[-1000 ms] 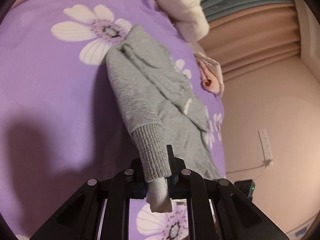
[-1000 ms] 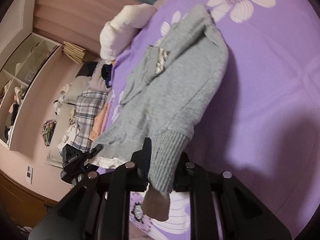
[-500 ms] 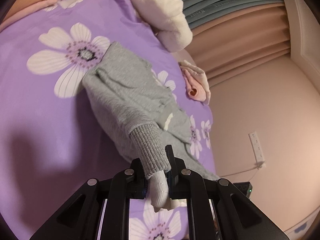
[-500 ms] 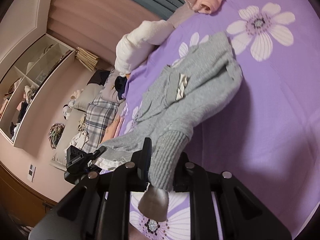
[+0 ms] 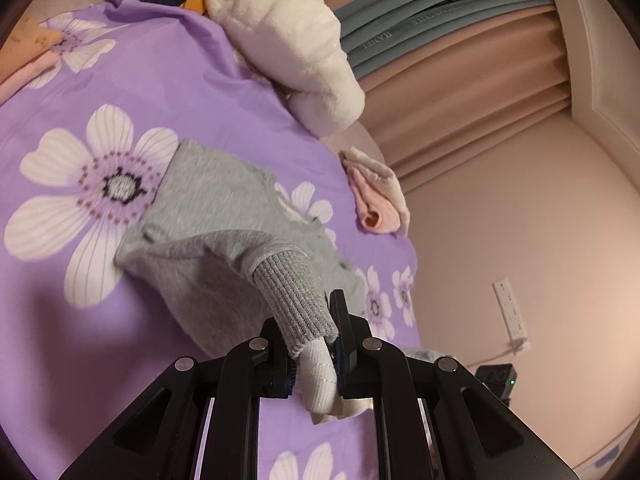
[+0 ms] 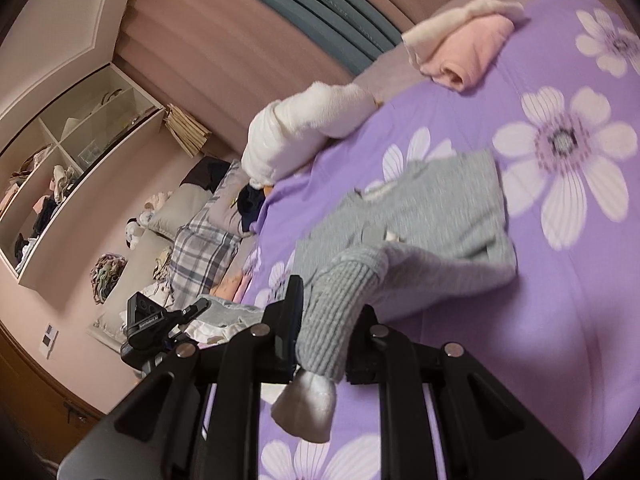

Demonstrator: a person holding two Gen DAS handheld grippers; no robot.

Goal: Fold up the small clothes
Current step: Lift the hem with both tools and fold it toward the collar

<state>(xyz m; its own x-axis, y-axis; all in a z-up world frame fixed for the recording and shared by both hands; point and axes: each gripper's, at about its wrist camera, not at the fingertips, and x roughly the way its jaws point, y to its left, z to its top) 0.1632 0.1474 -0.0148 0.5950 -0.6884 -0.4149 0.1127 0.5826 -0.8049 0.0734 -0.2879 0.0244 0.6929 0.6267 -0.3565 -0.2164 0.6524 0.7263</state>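
Each gripper pinches a ribbed cuff: the left gripper [image 5: 312,344] one sleeve, the right gripper [image 6: 324,328] the other. From both, the grey sweater [image 5: 216,208] stretches straight ahead, its body lying on the purple floral bedspread [image 5: 120,80], folded pink clothes [image 5: 376,196] beyond.

The right gripper [image 6: 326,322] is clamped on the ribbed cuff [image 6: 340,304] of a small gray sweater [image 6: 432,216], a white inner cuff [image 6: 308,404] hanging below the jaws. The sweater's body lies on a purple floral bedsheet [image 6: 560,280]. A rolled pink garment [image 6: 468,56] and a white plush pillow [image 6: 304,128] rest farther up the bed.
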